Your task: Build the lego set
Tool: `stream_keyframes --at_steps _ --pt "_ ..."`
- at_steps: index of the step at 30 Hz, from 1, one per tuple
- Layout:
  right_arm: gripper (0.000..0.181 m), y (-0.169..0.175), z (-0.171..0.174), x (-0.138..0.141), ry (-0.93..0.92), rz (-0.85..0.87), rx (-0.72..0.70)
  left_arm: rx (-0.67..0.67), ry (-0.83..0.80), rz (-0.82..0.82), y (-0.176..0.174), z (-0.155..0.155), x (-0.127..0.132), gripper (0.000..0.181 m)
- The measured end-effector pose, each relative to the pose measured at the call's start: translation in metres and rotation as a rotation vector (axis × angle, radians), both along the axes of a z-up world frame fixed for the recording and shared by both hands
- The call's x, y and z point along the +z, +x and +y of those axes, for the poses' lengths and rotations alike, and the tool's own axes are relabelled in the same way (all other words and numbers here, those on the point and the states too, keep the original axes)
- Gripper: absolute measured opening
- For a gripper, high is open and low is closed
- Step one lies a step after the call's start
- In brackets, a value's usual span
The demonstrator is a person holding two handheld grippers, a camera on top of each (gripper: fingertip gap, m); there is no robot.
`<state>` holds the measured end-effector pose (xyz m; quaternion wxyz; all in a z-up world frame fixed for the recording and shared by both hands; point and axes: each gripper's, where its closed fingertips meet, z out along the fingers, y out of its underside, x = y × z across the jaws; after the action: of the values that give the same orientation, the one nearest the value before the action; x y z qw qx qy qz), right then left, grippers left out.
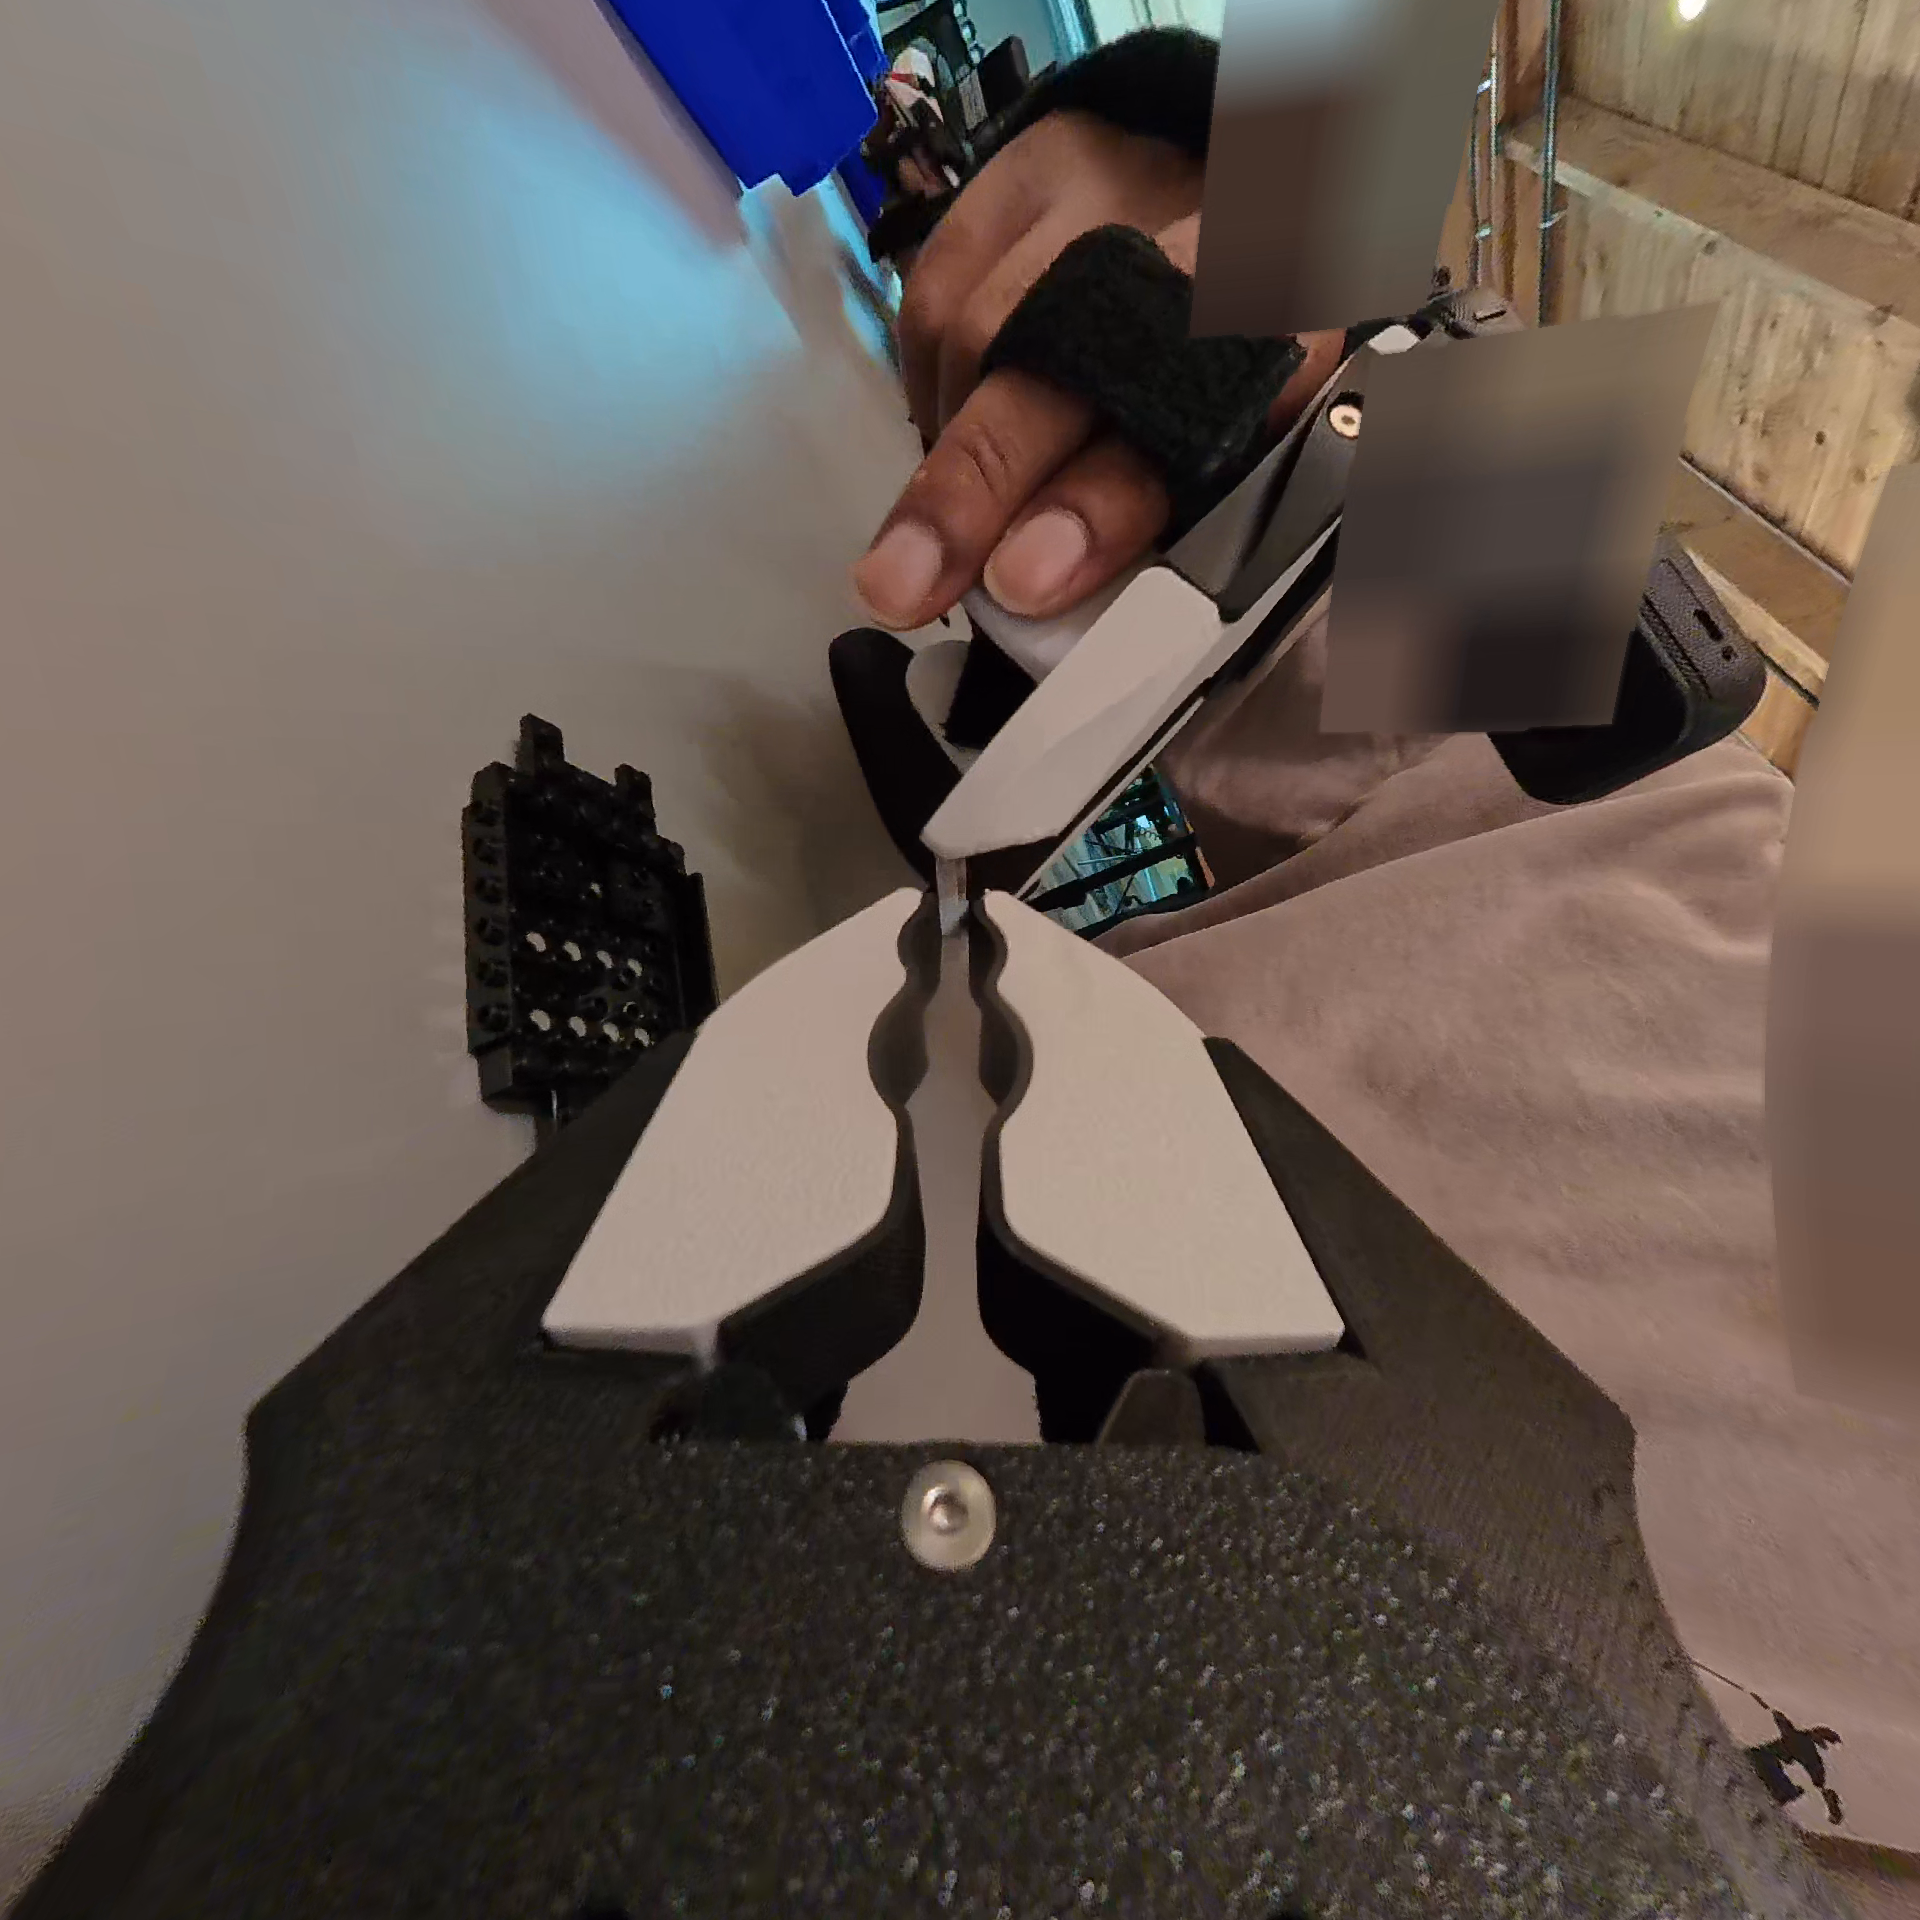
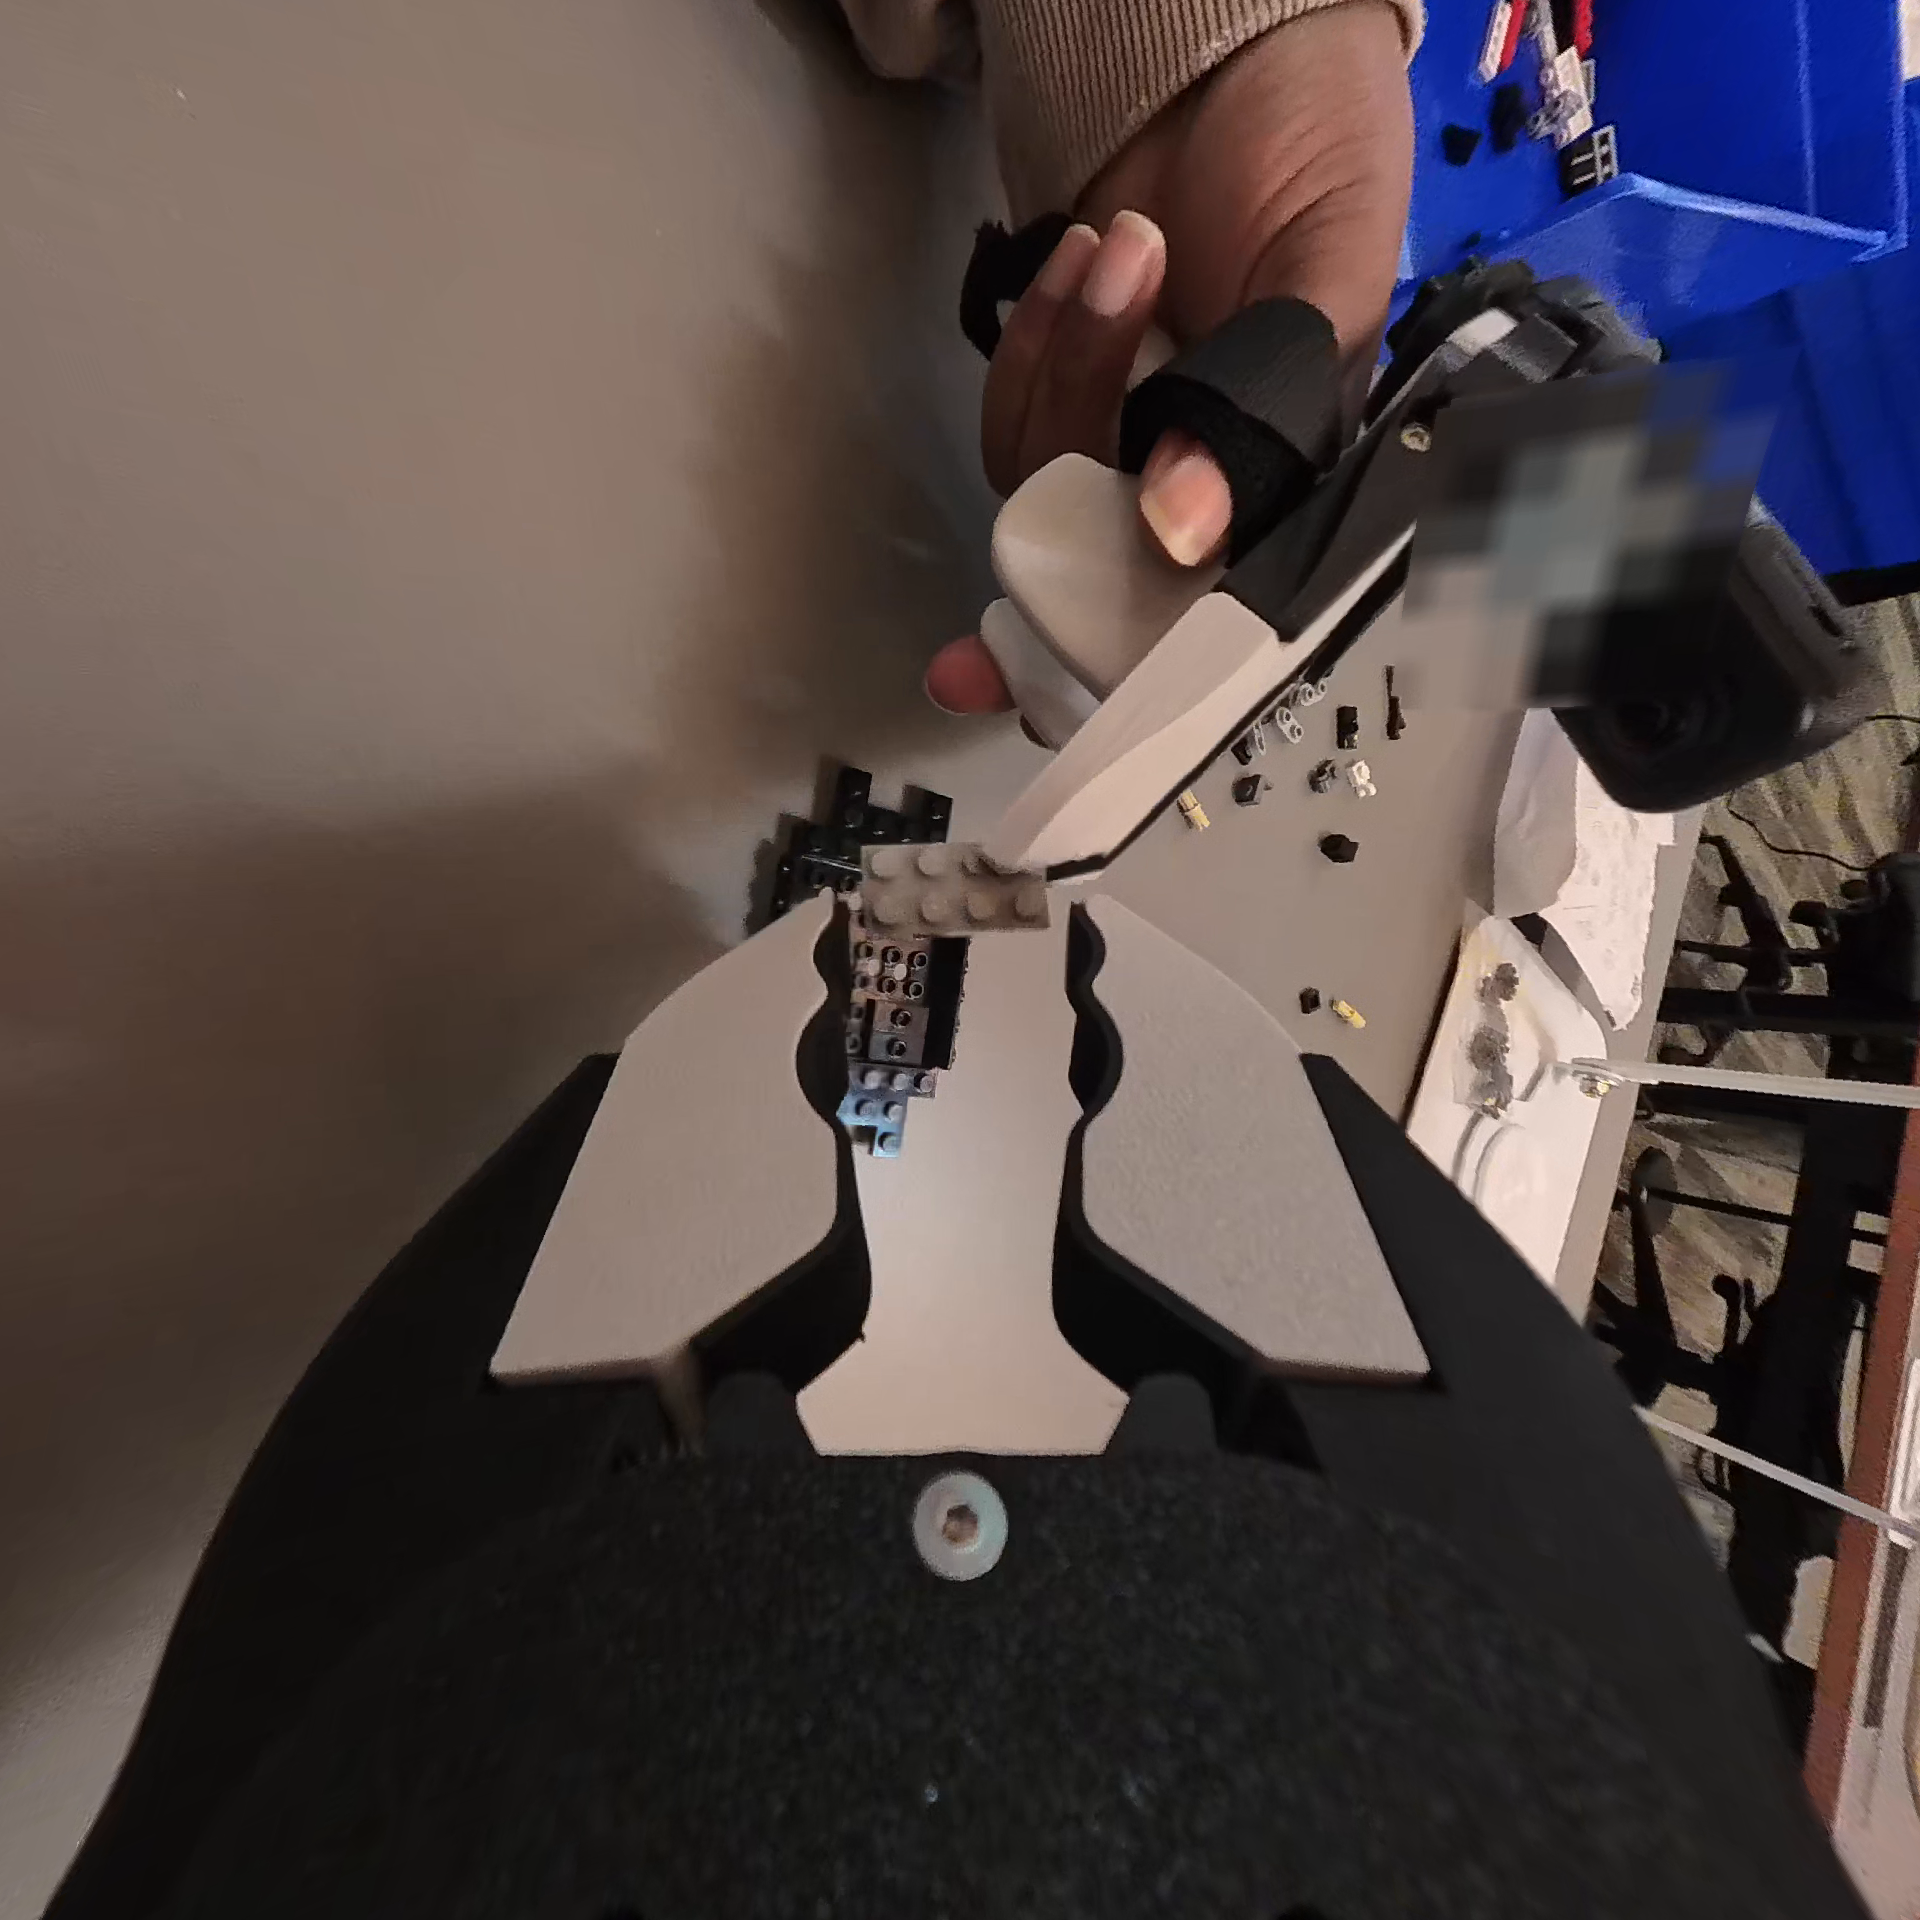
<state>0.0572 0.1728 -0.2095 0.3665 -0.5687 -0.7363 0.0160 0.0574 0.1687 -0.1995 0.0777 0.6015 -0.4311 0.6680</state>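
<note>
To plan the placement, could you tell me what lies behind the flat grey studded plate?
A black studded lego assembly on the pale table; the flat grey plate covers its middle.

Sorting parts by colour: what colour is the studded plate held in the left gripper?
Light grey; the plate shows best in the right wrist view.

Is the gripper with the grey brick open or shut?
Shut on it. The left gripper pinches the grey brick by one end between its tips, held above the black model.
</note>
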Motion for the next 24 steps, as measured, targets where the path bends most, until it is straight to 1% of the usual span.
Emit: stream_keyframes --at_steps 2,4,7,8,9,10,12,14,16,18,20,21,24 --pt "0.039 -0.001 -0.001 -0.003 0.001 -0.003 -0.002 -0.001 0.005 0.003 0.001 0.000 -0.001 0.005" --pt "0.034 -0.001 0.000 -0.005 0.009 -0.010 -0.010 0.003 0.016 0.014 0.002 -0.001 -0.003 0.005" --pt "0.034 0.002 0.004 -0.007 -0.016 0.009 -0.049 0.046 0.035 0.019 0.005 0.004 -0.005 0.005" --pt "0.034 0.005 0.007 -0.008 -0.035 0.020 -0.073 0.087 0.090 0.027 0.007 0.010 -0.007 0.006" --pt "0.034 0.008 0.010 -0.010 -0.069 0.039 -0.097 0.132 0.175 0.046 0.008 0.016 -0.012 0.015" --pt "0.034 0.013 0.012 -0.013 -0.109 0.061 -0.128 0.162 0.280 0.065 0.006 0.022 -0.016 0.024" --pt "0.034 0.023 0.014 -0.021 -0.198 0.084 -0.181 0.194 0.549 0.124 -0.003 0.032 -0.028 0.033" --pt "0.034 0.027 0.012 -0.029 -0.275 0.109 -0.210 0.188 0.806 0.165 -0.010 0.035 -0.037 0.043" --pt "0.034 0.029 0.011 -0.036 -0.325 0.118 -0.228 0.174 0.976 0.183 -0.010 0.030 -0.043 0.053" --pt "0.033 0.029 0.011 -0.042 -0.373 0.124 -0.238 0.133 1.110 0.214 -0.009 0.022 -0.057 0.065" --pt "0.033 0.029 0.011 -0.046 -0.396 0.120 -0.237 0.083 1.192 0.260 -0.010 0.018 -0.074 0.073" --pt "0.033 0.028 0.011 -0.049 -0.410 0.117 -0.237 0.074 1.189 0.271 -0.008 0.016 -0.079 0.075" --pt "0.034 0.028 0.012 -0.055 -0.435 0.116 -0.240 0.085 1.141 0.257 -0.005 0.014 -0.080 0.071"
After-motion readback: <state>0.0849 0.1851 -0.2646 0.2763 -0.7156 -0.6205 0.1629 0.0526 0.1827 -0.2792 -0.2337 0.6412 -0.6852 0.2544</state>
